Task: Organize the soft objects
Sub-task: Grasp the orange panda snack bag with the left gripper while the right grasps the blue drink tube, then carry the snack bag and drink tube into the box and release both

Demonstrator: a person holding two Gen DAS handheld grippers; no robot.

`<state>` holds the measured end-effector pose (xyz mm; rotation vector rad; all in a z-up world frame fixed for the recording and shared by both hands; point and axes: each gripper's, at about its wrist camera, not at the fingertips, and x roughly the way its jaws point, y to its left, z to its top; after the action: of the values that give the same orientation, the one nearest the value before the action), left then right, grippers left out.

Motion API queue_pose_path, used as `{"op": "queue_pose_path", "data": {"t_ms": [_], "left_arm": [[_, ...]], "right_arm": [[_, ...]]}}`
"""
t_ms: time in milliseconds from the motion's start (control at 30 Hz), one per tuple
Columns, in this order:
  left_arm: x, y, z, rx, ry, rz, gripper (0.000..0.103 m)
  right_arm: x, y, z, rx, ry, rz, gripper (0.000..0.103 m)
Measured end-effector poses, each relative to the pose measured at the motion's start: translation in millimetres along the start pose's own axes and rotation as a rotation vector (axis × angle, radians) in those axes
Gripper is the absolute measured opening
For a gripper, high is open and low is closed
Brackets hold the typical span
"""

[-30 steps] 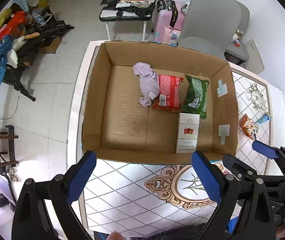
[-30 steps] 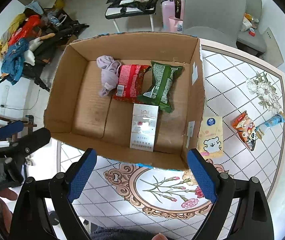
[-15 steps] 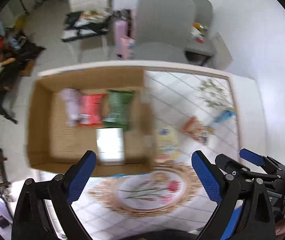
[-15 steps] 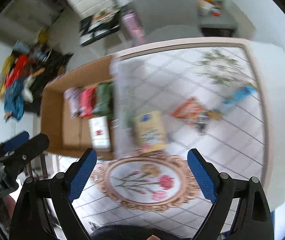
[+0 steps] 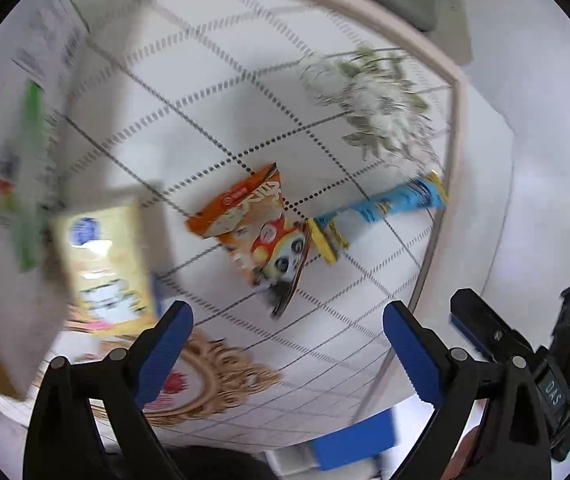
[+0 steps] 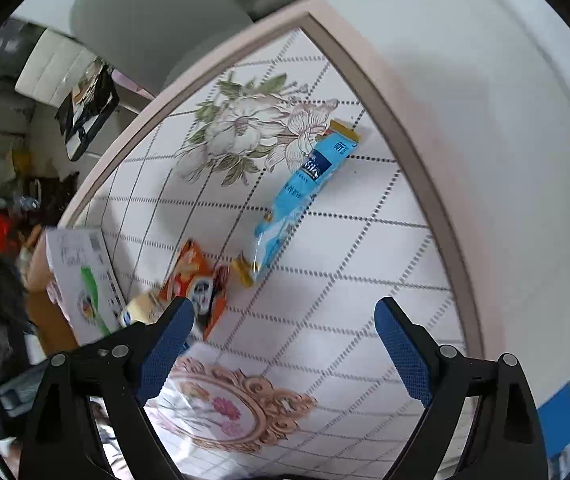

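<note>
An orange snack bag (image 5: 257, 232) lies on the tiled table, with a blue snack packet (image 5: 381, 208) touching its right end. A yellow tissue pack (image 5: 105, 268) lies to its left, blurred. My left gripper (image 5: 289, 352) is open and empty, just short of the orange bag. In the right wrist view the blue packet (image 6: 305, 188) lies ahead, the orange bag (image 6: 193, 276) and the yellow pack (image 6: 143, 308) at left. My right gripper (image 6: 285, 344) is open and empty, below the blue packet. The right gripper's finger also shows in the left wrist view (image 5: 481, 328).
The cardboard box wall (image 6: 81, 280) with a green-marked label stands at the left, also blurred in the left wrist view (image 5: 25, 152). The table's rim (image 6: 405, 140) curves on the right. Grey chairs (image 6: 149, 28) stand behind the table. A blue object (image 5: 353, 440) is below the table edge.
Both grippers have swung right, away from the box and toward the loose packets on the table. The box has slid to the left edge of both views. Both stay open.
</note>
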<state>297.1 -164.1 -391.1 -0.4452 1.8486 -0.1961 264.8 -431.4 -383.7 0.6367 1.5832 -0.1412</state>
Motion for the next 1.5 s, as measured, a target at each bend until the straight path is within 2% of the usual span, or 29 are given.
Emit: {"op": "queue_pose_path", "data": {"t_ms": [233, 333, 367, 400, 433, 500, 567, 633, 667, 733, 800, 900, 967, 1100, 1300, 1400, 1500], "left_arm": [[36.1, 2.1, 29.9, -0.096, 0.037, 0.015, 0.097], [46.0, 4.8, 37.8, -0.124, 0.04, 0.021, 0.092], [48.5, 4.6, 38.7, -0.128, 0.042, 0.027, 0.087], [52.0, 5.0, 39.0, -0.128, 0.047, 0.033, 0.082], [55.1, 4.0, 39.2, -0.124, 0.056, 0.04, 0.073], [62.2, 0.7, 38.8, -0.112, 0.069, 0.064, 0.062], [66.4, -2.4, 37.7, -0.086, 0.065, 0.104, 0.055], [68.0, -4.5, 36.4, -0.061, 0.063, 0.134, 0.053], [68.5, -6.0, 36.2, -0.048, 0.066, 0.14, 0.053], [66.4, -7.8, 33.5, -0.017, 0.045, 0.175, 0.053], [63.0, -13.7, 33.5, 0.04, 0.021, 0.221, 0.047], [61.4, -21.2, 28.4, 0.134, 0.03, 0.259, 0.045], [58.6, -22.0, 25.5, 0.149, 0.018, 0.267, 0.044], [48.6, -20.5, 11.4, 0.164, -0.013, 0.26, 0.042], [6.2, -40.9, -15.6, 0.231, -0.086, 0.187, 0.041], [-25.0, -48.3, -40.5, 0.279, -0.142, 0.145, 0.041], [-62.9, -32.1, -61.3, 0.286, -0.196, 0.096, 0.041]], "right_arm": [[60.2, 1.3, 39.9, 0.056, 0.11, 0.008, 0.094], [76.5, 8.0, 49.4, 0.061, 0.138, 0.004, 0.092], [82.9, 11.7, 52.5, 0.06, 0.147, -0.006, 0.092], [86.5, 14.4, 54.3, 0.054, 0.153, -0.014, 0.088], [89.9, 17.8, 56.0, 0.046, 0.158, -0.023, 0.075], [101.1, 26.1, 59.1, 0.027, 0.178, -0.057, 0.064], [106.7, 29.9, 63.0, 0.016, 0.184, -0.076, 0.06], [113.2, 35.8, 62.9, -0.003, 0.19, -0.111, 0.043], [115.3, 37.2, 64.3, -0.008, 0.193, -0.119, 0.038], [120.2, 42.9, 62.3, -0.029, 0.199, -0.134, 0.032], [120.0, 48.7, 56.9, -0.084, 0.21, -0.178, 0.028], [118.4, 52.1, 47.2, -0.14, 0.201, -0.231, 0.024], [116.4, 49.4, 41.7, -0.149, 0.192, -0.241, 0.023], [107.4, 45.0, 27.0, -0.154, 0.17, -0.224, 0.019], [77.9, 61.2, -5.9, -0.194, 0.112, -0.162, 0.017], [55.8, 75.8, -27.5, -0.223, 0.086, -0.112, 0.016], [28.0, 96.9, -51.9, -0.278, 0.051, -0.076, 0.016]]}}
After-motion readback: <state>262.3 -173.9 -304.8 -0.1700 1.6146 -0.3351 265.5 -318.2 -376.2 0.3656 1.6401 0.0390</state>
